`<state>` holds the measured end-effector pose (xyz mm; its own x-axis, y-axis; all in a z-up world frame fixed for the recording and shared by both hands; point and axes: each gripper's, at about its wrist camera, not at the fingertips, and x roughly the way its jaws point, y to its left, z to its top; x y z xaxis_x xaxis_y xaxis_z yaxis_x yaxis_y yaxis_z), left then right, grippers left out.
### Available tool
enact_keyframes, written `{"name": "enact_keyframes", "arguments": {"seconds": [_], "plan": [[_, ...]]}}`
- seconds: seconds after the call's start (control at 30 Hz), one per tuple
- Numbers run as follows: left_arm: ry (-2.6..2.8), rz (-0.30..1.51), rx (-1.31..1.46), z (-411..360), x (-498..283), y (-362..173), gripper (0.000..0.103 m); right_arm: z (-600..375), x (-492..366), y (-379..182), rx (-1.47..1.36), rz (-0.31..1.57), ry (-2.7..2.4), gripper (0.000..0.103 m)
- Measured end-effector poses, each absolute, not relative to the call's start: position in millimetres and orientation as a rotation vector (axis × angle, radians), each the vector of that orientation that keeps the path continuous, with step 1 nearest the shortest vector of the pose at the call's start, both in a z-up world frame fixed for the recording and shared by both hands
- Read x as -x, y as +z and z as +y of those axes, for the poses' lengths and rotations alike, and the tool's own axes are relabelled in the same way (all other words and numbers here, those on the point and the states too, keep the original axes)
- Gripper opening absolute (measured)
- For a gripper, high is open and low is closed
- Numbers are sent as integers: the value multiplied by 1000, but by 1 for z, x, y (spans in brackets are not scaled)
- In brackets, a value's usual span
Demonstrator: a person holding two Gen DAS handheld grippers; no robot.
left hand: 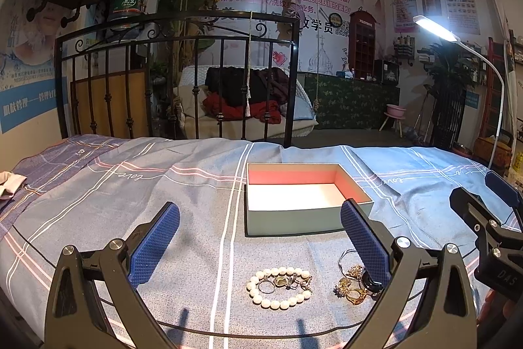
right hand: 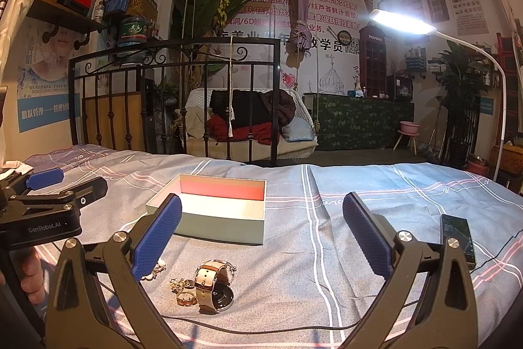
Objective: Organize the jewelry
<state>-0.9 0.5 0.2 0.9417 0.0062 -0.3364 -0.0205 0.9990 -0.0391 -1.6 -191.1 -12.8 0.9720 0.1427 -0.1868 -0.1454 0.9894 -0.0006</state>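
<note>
An open, empty box (left hand: 294, 197) with pink inner walls and a white floor sits on the blue bedsheet; it also shows in the right wrist view (right hand: 222, 208). In front of it lie a pearl bracelet (left hand: 278, 300) with rings inside its loop and a pile of gold jewelry (left hand: 351, 287). A wristwatch (right hand: 214, 285) lies beside gold rings (right hand: 184, 293). My left gripper (left hand: 260, 237) is open above the bracelet and holds nothing. My right gripper (right hand: 261, 234) is open above the watch and holds nothing; it also shows at the right edge of the left wrist view (left hand: 483, 211).
A phone (right hand: 457, 239) lies on the sheet at the right. A black cable (right hand: 261, 327) runs across the near sheet. A black metal bed frame (left hand: 176, 80) stands behind the bed. A lit lamp (right hand: 402, 22) arches over from the right.
</note>
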Motion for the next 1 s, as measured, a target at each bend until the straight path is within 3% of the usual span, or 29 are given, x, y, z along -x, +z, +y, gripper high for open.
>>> {"name": "enact_keyframes", "arguments": {"seconds": [0.63, 1.0], "plan": [[6, 392, 39, 4, -7, -4, 96, -189, -3, -14, 20, 222, 153, 97], [-79, 830, 11, 9, -53, -52, 96, -190, -43, -44, 25, 496, 209, 97]]}}
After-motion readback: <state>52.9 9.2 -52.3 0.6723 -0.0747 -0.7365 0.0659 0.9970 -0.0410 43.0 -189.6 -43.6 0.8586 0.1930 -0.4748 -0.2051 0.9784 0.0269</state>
